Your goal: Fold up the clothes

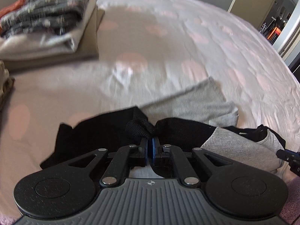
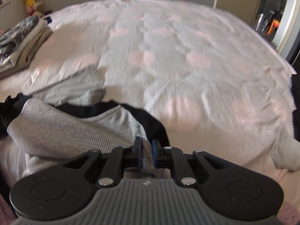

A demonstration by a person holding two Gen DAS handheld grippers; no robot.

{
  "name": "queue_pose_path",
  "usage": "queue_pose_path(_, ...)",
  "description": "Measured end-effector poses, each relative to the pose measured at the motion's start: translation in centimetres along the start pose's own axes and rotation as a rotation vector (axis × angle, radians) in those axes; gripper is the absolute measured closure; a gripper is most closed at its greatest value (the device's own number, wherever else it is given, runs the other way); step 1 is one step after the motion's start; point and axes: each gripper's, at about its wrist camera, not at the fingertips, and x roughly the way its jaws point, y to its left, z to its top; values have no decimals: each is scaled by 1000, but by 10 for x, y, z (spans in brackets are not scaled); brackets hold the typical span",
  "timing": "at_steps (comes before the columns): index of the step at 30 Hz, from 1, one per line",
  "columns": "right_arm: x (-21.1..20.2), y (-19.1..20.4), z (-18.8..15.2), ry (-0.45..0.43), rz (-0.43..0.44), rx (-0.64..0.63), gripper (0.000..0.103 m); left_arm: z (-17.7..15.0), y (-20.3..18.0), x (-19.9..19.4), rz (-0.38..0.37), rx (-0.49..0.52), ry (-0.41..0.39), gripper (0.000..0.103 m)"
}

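A grey and black garment lies on the bed near its front edge, partly bunched. My left gripper is shut on a black ribbed edge of it, with black cloth spreading to the left. In the right wrist view the same garment shows grey ribbed fabric with a black trim. My right gripper is shut on a fold of that grey cloth beside the trim. The tip of the right gripper shows at the right edge of the left wrist view.
The bed sheet is pale with faint pink spots and spreads wide beyond the garment. A stack of folded clothes, the same stack in the right wrist view, sits at the back left. A doorway opens at the far right.
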Motion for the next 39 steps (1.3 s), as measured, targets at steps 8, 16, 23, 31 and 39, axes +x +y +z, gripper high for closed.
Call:
queue_pose_path(8,7,3,-9,123,85,-61,81,-16,-2,19,-10,30,212,99)
queue_pose_path(16,-26,-11,-16,4,109,-11,52,-18,-8,-14,-38,72,114,84)
queue_pose_path(23,-50,-38,-2,-173,154,136,50,-3,-31,-46,-100,216,-38,73)
queue_pose_path(31,3,-61,26,-59,197,238,57,31,-47,-3,-119,328,-59,54)
queue_pose_path(39,19,-53,22,-3,300,218,62,18,-34,32,-122,245,61,55)
